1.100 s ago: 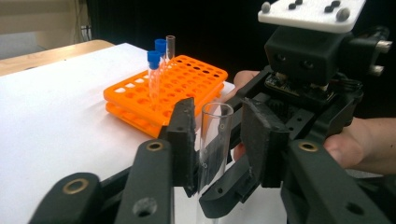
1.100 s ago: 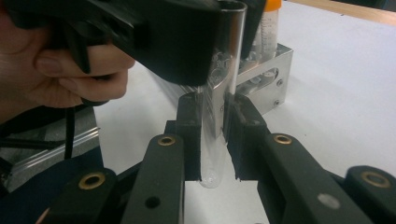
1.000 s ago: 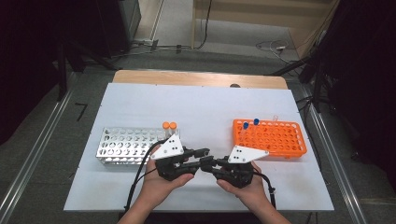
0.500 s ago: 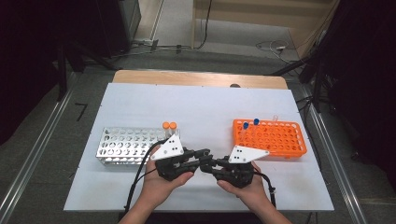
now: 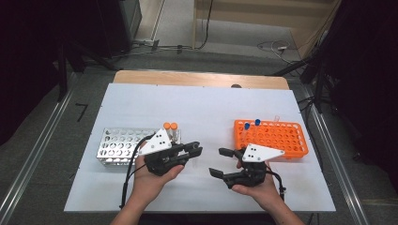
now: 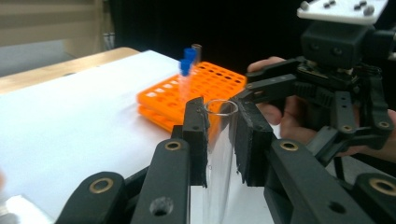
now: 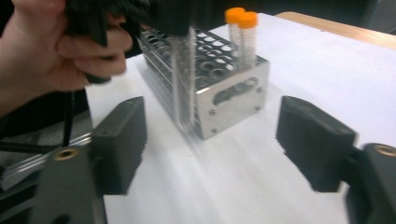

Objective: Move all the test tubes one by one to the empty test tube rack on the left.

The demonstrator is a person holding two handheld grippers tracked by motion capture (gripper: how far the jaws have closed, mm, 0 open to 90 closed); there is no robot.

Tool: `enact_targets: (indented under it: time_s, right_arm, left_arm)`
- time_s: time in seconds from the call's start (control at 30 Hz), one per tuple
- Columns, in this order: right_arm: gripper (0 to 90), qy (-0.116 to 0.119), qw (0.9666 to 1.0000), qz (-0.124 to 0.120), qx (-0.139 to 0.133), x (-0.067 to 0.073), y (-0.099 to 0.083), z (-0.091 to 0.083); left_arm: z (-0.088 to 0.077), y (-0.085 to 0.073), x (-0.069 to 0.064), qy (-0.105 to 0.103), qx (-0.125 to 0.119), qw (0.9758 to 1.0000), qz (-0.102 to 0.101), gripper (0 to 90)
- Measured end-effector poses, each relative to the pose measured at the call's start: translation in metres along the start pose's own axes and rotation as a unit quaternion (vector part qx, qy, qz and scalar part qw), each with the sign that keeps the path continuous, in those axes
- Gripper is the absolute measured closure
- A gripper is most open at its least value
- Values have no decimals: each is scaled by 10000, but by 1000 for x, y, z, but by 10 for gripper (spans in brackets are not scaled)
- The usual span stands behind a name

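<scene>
Apart now, the right tool (image 5: 220, 162) has just spread off the clear uncapped plastic tube (image 6: 219, 154) pinched by the left tool (image 5: 196, 149), whose smooth wall could slip

On your table (image 5: 202, 108), the metal rack (image 5: 117, 149) sits to the left with two capped tubes (image 5: 171, 131) at its right end. The plastic rack (image 5: 277, 138) sits well apart to the right, two capped tubes (image 5: 251, 125) at its left end.
</scene>
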State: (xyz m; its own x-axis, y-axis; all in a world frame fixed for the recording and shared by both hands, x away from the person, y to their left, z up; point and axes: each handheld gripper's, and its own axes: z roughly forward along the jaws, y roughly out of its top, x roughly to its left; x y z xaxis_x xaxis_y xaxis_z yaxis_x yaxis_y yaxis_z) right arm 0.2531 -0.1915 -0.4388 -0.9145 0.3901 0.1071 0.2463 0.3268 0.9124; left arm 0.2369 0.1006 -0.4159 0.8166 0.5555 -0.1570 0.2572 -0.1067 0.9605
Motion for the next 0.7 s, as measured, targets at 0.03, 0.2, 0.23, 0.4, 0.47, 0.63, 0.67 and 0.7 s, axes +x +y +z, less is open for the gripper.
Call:
enact_targets:
  time_s: [0.03, 0.2, 0.23, 0.4, 0.47, 0.63, 0.67, 0.7]
  right_arm:
    - [167, -42, 10000, 19, 10, -2, -1, -2]
    - [118, -213, 9997, 80, 21, -13, -4, -15]
    - [102, -244, 9996, 109, 27, -15, -5, -17]
    - [37, -420, 9988, 227, 70, -29, -9, -26]
    - [1, -412, 9988, 241, 97, -34, -12, -28]
    - [0, -349, 9989, 304, 95, -42, -16, -33]
    - [0, -374, 9987, 326, 102, -43, -16, -33]
    - [0, -400, 9986, 342, 98, -44, -17, -34]
  left_arm:
    - [-3, 1, 2, 74, -16, 10000, -2, 767]
    - [-18, 1, 14, 327, -80, 9994, -50, 767]
    - [-20, 1, 17, 378, -88, 9992, -47, 767]
    - [-33, 2, 26, 601, -156, 9980, -73, 767]
    - [-38, 3, 29, 687, -187, 9974, -97, 767]
    - [-49, 3, 38, 887, -249, 9957, -107, 767]
    - [-51, 3, 39, 940, -257, 9952, -110, 767]
    - [-52, 3, 41, 976, -271, 9948, -112, 767]
